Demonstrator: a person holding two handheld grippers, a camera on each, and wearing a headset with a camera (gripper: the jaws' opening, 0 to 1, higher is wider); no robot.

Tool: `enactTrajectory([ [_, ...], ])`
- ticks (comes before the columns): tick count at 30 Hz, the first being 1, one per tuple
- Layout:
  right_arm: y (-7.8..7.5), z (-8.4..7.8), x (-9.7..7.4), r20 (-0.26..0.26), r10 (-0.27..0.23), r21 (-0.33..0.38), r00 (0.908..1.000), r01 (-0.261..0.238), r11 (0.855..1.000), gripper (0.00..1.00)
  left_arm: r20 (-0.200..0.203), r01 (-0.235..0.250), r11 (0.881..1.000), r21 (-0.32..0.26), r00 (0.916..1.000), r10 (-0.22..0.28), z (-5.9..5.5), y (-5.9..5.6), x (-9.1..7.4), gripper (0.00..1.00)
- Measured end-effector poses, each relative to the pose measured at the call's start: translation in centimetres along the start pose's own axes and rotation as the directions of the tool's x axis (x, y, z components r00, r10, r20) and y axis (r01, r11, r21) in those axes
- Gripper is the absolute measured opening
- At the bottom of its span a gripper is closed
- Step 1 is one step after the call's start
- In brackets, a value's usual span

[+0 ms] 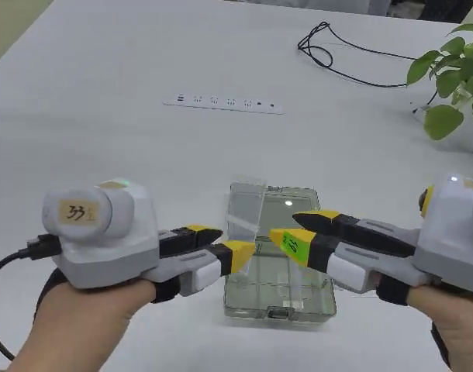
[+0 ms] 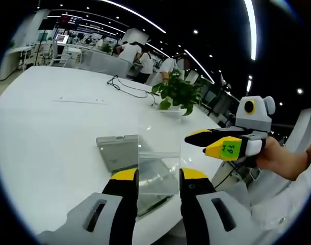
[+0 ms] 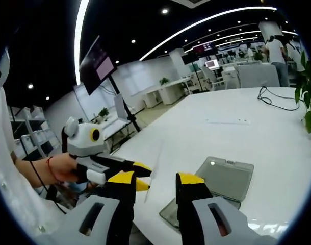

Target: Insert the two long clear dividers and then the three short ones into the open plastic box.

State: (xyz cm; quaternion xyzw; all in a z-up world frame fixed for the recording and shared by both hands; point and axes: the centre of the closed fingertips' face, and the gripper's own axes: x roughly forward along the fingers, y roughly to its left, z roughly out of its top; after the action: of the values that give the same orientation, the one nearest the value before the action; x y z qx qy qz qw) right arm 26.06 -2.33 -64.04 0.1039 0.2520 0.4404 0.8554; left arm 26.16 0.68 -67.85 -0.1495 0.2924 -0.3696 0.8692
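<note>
We hold a clear divider (image 2: 159,153) up over the open box (image 1: 279,298)
The left gripper (image 1: 229,242) has its jaws clenched on the divider, which stands tall between them. The box sits on the tabletop (image 1: 143,155) just below and ahead of those jaws. The right gripper (image 1: 287,226) waits close beside, jaws apart and holding nothing, so the left one is nearer

Bright, even overhead light from ceiling strips (image 2: 251,30) gives soft shadows; both gripper views bend strongly at edges.
</note>
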Motion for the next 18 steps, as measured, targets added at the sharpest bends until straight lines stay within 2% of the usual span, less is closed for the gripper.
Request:
enactTrajectory([
  [5,0.4,-0.2,0.7,-0.008,-0.002,0.006,1.0000,0.002,1.000,0.27,0.005,0.024,1.000,0.005,0.9997,-0.024,0.3,-1.0,0.3,0.30],
  [9,-0.2,-0.5,1.0,-0.017,-0.021,0.028,0.9996,0.021,0.999,0.23,0.010,0.035,0.999,0.012,0.9993,-0.036,0.5,-1.7,0.5,0.30],
  [11,-0.3,-0.5,1.1,-0.015,-0.029,0.045,0.9995,0.030,0.999,0.20,0.008,0.035,0.999,0.020,0.9993,-0.035,0.4,-1.7,0.6,0.30],
  [14,-0.3,-0.3,1.0,-0.011,-0.032,0.063,0.9994,0.032,0.998,0.08,0.004,0.031,0.999,0.029,0.9995,-0.031,0.4,-1.7,0.7,0.30],
  [18,-0.3,-0.4,1.0,-0.008,-0.051,0.092,0.9986,0.052,0.994,0.07,0.008,0.026,0.999,0.029,0.9996,-0.026,0.5,-1.7,0.7,0.30],
])
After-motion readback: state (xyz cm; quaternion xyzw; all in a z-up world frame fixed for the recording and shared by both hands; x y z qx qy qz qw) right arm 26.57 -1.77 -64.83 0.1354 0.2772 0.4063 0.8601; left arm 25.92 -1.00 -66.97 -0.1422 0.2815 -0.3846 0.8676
